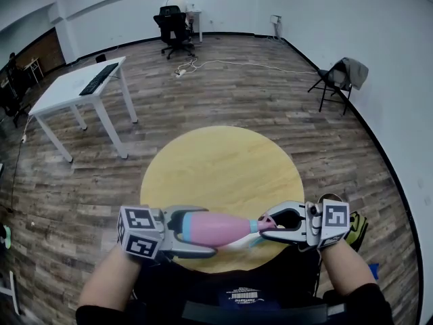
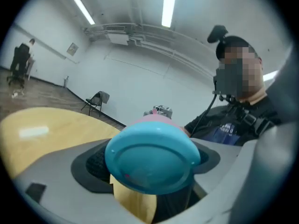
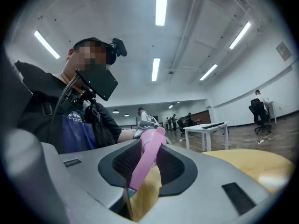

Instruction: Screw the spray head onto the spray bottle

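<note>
The bottle (image 1: 213, 227) lies level in the air over the near edge of the table (image 1: 223, 161), its pink body running left to right and its neck toward the person's right; the head (image 1: 265, 223) sits at that neck, and no view shows whether it has caught the thread. The left gripper (image 1: 193, 235) is clamped round the bottle's lower end; in the left gripper view the blue base (image 2: 152, 158) fills the space between the jaws, with the pads against it on both sides. The right gripper (image 1: 274, 225) is closed on the head at a middling width; in the right gripper view the pink lever (image 3: 147, 157) stands between the pads.

To do this step well, I judge that the two axes must line up first; a tilted head would likely cross-thread. The left gripper should hold the bottle fixed while the right turns the head about the bottle's long axis, pushing lightly toward the neck. The smooth bottle may spin in the left jaws as the thread tightens; a firmer squeeze helps, though thin plastic probably gives, so the pressure wants to be moderate.
</note>
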### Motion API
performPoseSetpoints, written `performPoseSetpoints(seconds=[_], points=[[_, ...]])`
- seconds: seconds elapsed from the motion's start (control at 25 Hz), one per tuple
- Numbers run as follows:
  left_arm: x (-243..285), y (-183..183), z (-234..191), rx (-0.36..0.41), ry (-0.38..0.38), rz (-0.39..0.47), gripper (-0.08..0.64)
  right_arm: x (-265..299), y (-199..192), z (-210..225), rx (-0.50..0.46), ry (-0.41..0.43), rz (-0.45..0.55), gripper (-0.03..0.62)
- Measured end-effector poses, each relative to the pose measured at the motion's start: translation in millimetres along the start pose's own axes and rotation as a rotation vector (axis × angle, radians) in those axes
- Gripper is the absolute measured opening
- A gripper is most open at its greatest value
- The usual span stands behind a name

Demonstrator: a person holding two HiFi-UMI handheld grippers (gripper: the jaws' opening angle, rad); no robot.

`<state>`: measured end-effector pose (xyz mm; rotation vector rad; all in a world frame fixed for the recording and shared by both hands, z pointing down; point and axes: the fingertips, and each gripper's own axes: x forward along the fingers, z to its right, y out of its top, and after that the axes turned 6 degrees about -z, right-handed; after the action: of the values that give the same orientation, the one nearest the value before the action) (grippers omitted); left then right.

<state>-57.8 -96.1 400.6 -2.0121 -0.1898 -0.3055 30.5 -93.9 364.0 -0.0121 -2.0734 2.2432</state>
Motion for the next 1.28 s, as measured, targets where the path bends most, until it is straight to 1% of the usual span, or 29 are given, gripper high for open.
performPoseSetpoints(seconds=[0.12,0.24,0.28,0.32,0.36,0.4,0.44,0.56,0.64,0.72,0.76,0.84,0.88,0.92,0.96,1.04,1.2,1.28], points=[[-1,8,2,-0.214,-0.101,0.077,0.500,1,8,-10,-0.075,0.007,-0.002,0.120],[1,15,-2,-0.499,-0.211,0.136,0.502,-4,12,-17,-0.145,0.006,0.016,0.120],[3,17,-3,-0.562,-0.237,0.149,0.502,-6,12,-18,-0.158,0.000,0.017,0.120],[4,19,-3,-0.578,-0.244,0.161,0.502,-8,10,-17,-0.160,-0.008,0.018,0.120],[5,21,-2,-0.544,-0.227,0.176,0.503,-9,9,-15,-0.148,-0.018,0.023,0.118],[4,22,-2,-0.472,-0.191,0.194,0.505,-11,7,-11,-0.121,-0.025,0.038,0.108],[1,25,-3,-0.385,-0.150,0.214,0.506,-13,6,-6,-0.080,-0.027,0.066,0.106],[-8,38,-2,-0.127,-0.025,0.279,0.506,-16,7,11,0.106,-0.006,0.164,0.104],[-15,47,1,0.049,0.074,0.294,0.511,-16,7,21,0.246,0.015,0.213,0.104],[-19,50,4,0.255,0.203,0.264,0.511,-18,5,33,0.382,0.031,0.257,0.106],[-19,49,5,0.363,0.268,0.228,0.511,-17,3,38,0.436,0.036,0.269,0.106],[-14,42,8,0.550,0.361,0.129,0.522,-15,-2,44,0.511,0.041,0.277,0.106],[-11,37,9,0.619,0.390,0.081,0.525,-14,-3,46,0.539,0.043,0.284,0.106],[-8,34,10,0.668,0.411,0.050,0.525,-13,-4,49,0.562,0.044,0.296,0.105],[-7,34,12,0.698,0.425,0.040,0.525,-12,-3,51,0.582,0.044,0.314,0.106],[-9,36,13,0.718,0.433,0.062,0.525,-13,0,57,0.606,0.040,0.360,0.104],[-13,35,9,0.687,0.428,0.107,0.525,-29,13,72,0.630,-0.008,0.484,0.104],[-11,31,6,0.654,0.432,0.096,0.525,-41,26,80,0.644,-0.036,0.563,0.104]])
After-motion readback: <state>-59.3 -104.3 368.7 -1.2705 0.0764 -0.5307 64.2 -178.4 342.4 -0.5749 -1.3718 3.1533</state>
